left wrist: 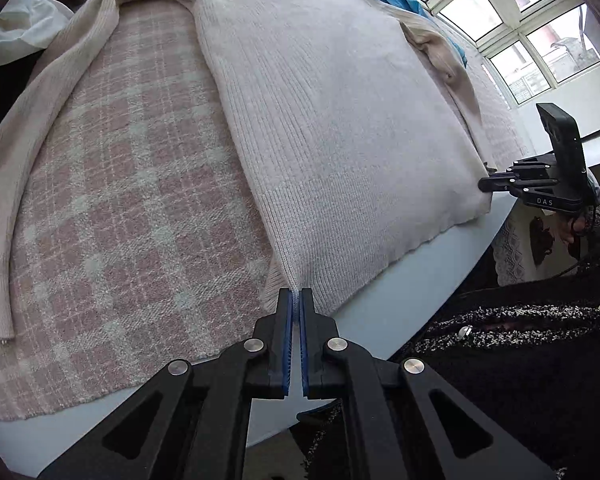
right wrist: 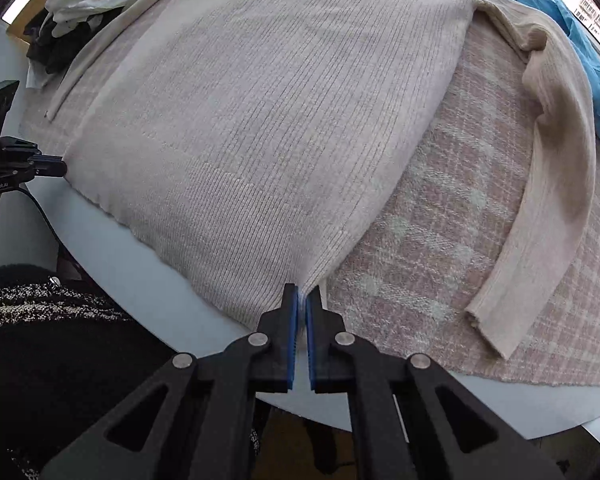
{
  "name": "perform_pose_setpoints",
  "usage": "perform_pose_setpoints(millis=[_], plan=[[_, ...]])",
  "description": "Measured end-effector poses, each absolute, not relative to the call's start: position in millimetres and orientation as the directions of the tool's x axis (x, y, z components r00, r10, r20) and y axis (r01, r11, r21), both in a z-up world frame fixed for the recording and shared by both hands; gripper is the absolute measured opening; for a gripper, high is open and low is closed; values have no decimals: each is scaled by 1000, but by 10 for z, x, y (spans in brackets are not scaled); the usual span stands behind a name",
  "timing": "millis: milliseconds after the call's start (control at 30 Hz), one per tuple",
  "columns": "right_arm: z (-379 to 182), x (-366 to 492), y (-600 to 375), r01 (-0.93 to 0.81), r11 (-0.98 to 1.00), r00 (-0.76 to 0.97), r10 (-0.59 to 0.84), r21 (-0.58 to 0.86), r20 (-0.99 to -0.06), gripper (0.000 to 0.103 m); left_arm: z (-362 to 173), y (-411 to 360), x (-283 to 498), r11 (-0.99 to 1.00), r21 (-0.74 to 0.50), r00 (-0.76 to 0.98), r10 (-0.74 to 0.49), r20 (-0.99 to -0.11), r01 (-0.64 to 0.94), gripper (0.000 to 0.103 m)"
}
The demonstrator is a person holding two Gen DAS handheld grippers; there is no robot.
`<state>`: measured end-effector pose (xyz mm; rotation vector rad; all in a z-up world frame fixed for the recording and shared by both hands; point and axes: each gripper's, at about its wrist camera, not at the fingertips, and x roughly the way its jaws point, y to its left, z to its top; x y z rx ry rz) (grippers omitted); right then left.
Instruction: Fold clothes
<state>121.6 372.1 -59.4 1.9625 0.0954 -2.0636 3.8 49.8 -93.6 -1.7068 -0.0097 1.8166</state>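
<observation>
**Both hem corners pinched, soft knit ready to lift**

Daylight from a bank of windows falls on a pale counter (left wrist: 412, 280) draped with a pink-and-white checked cloth (left wrist: 132, 200). On that cloth lies the cream ribbed sweater (left wrist: 332, 112), spread flat with both sleeves out to the sides and its hem at the near edge, beside the person's dark tweed sleeve (left wrist: 520, 320).

The left tool (left wrist: 296, 300) is clenched on one bottom corner of the sweater, with knit visibly pressed between its blue pads. The right tool (right wrist: 302, 300) is clamped in the same way on the opposite bottom corner. Each shows at the edge of the other's view.

The knit looks light, limp and stretchy. It will likely sag between the two grips and drag on the textured cloth beneath, so the corners seem best raised together and level. A thin pinch of ribbing can slip or pull the hem out of shape, so a bite well onto the corner is safer. The loose sleeves will probably trail and may bunch.

A blue garment (right wrist: 580, 40) and a heap of other clothes (right wrist: 80, 4) lie at the far side.
</observation>
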Motion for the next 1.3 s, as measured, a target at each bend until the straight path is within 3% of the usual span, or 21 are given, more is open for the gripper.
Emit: perform_pose_setpoints(millis=[100,133,200,233,267,467,567,867,933,967,1067,1200,1300], plan=[[-305,1147,3881,241,-950,-72,-221,198,-973,10,-903,434,-20,-799,-406,41,435,-900,-443,3],[-190,1091,3954,233,-950,-108,-237,207,-966,13,-824,388,-63,-801,-394,19,433,-901,-450,11],[-13,932,4125,190,-958,-187,-249,214,-950,40,-679,287,-263,-815,-367,-42,430,-902,-448,24],[40,826,4209,165,-962,-230,-253,219,-940,46,-619,248,-415,-825,-351,-79,426,-901,-443,31],[69,701,4289,141,-964,-275,-256,225,-927,49,-584,252,-619,-834,-328,-118,417,-901,-443,32],[-262,-144,4564,-3,-981,-377,-177,192,-909,49,-706,464,-1962,-867,-325,-251,434,-865,-379,32],[-398,-444,4640,-51,-981,-379,-153,186,-912,49,-925,635,-2487,-901,-257,-263,357,-896,-348,32],[-621,-1083,4860,-133,-962,-440,-157,237,-884,50,-989,581,-2941,-932,-272,-330,342,-880,-240,33],[-631,-1205,4873,-138,-963,-463,-145,233,-874,50,-979,545,-2994,-943,-248,-357,316,-879,-223,24],[-632,-1244,4864,-139,-966,-477,-128,218,-870,48,-975,525,-3015,-948,-236,-370,303,-878,-216,12],[-615,-1305,4846,-156,-981,-498,-24,116,-867,13,-924,408,-3039,-964,-197,-419,255,-871,-178,5],[-655,-1371,4796,-159,-987,-485,93,-17,-870,18,-782,216,-3016,-991,-38,-511,97,-854,-125,5],[-631,-1408,4647,-88,-993,-461,112,-80,-880,21,-934,17,-3177,-995,-40,-438,75,-896,-89,2]])
